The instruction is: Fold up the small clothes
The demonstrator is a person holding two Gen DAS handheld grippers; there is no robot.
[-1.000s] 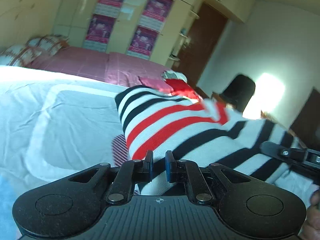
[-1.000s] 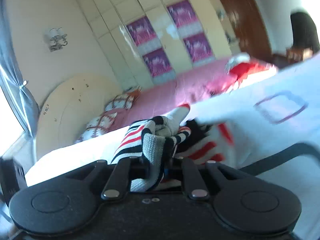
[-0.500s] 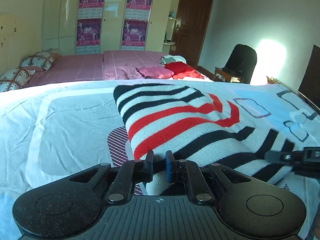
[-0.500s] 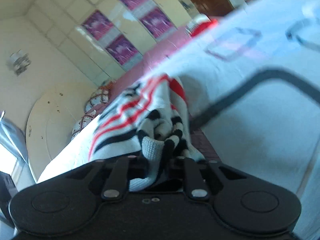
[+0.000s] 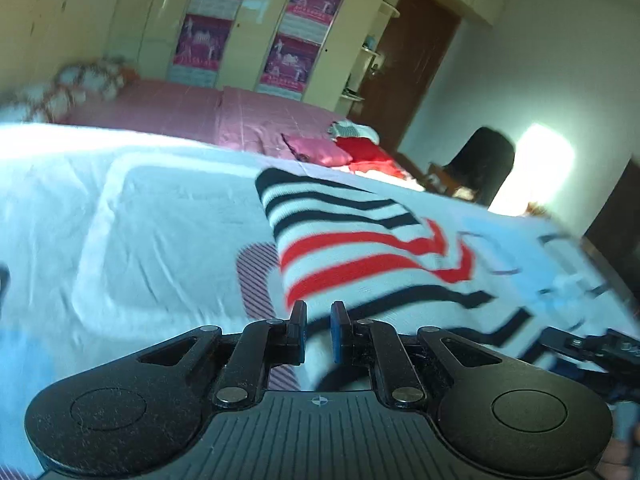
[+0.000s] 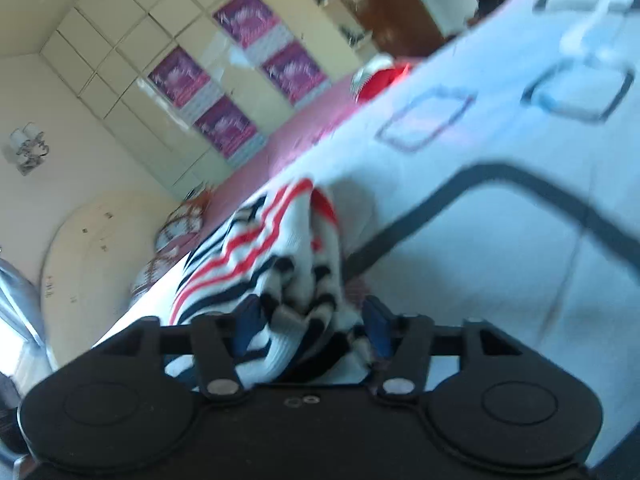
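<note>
A white knit sweater with black and red stripes (image 5: 360,248) lies spread on the white bed sheet (image 5: 120,232). My left gripper (image 5: 319,330) sits at its near edge, jaws narrowly parted, with nothing visibly between them. In the right wrist view the same sweater (image 6: 280,256) is bunched up in front of my right gripper (image 6: 310,322), whose jaws stand wide apart with folds of the knit lying loose between them. The right gripper's black body also shows at the right edge of the left wrist view (image 5: 592,350).
A pink bed (image 5: 180,112) with pillows (image 5: 60,88) and a pile of red and pink clothes (image 5: 352,152) lies beyond. Wardrobe doors with purple posters (image 5: 248,40), a brown door (image 5: 400,64) and a dark chair (image 5: 480,168) stand at the back.
My right gripper has opened and let go of the bunched sweater. My left gripper's jaws have parted slightly. The sweater now lies flatter on the sheet.
</note>
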